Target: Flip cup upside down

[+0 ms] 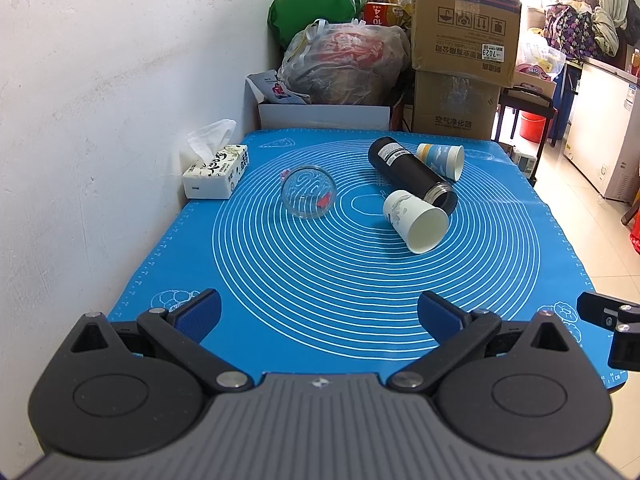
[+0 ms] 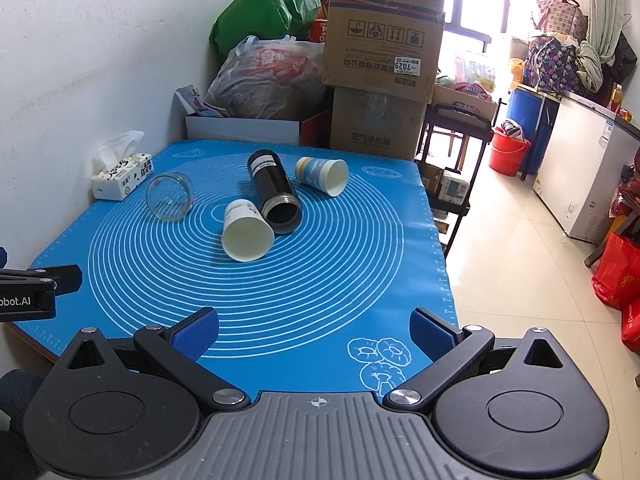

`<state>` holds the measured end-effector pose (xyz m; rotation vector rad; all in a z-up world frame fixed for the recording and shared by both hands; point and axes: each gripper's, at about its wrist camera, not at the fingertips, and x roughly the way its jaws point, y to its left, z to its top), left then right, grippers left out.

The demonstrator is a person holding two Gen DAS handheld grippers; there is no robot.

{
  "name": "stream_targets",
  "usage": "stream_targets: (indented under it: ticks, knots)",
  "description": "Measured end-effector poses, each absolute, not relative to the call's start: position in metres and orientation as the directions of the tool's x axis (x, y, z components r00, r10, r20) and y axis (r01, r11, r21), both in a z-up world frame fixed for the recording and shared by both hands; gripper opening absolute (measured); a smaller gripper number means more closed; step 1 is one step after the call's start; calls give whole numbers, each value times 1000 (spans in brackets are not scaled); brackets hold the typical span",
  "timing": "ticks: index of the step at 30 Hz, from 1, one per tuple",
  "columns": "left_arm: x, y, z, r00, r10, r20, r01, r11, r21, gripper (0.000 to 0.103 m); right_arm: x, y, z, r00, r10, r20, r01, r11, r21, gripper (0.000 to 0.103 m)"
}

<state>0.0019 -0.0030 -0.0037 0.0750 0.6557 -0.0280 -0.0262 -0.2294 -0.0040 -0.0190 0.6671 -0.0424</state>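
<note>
Four cups lie tipped: white paper cup [image 2: 247, 230] touching black flask [image 2: 275, 192], glass [image 2: 169, 196], blue-banded cup [image 2: 322, 176].

A blue silicone mat [image 1: 280, 280] with white concentric rings covers the table. At its far left corner a tissue box [image 1: 216, 172] sits against the white wall [image 1: 100, 100]. Behind the table — two stacked cardboard boxes [image 2: 384, 60], a clear plastic bag [image 1: 344, 64] and a green bag [image 2: 264, 12]. Right, on the tiled floor, a red bucket [image 2: 510, 152].
</note>
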Motion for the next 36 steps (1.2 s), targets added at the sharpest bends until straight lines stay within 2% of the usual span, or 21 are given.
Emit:
stream_targets:
  ticks: [25,31,36]
  knots:
    - [8,2,-5,794,-7,-608,48,997,52,103,-20,-232,-4,788,-46,-614,50,999,-12,103]
    - [31,2,2,820,11,-572,47,995,87,103,-4,-239,-4,805,-35,-593,53,999,13,103]
    - [66,3,2,817,9,-577,59,993,100,103,23,-243,-8,807,-24,-590,55,998,33,103]
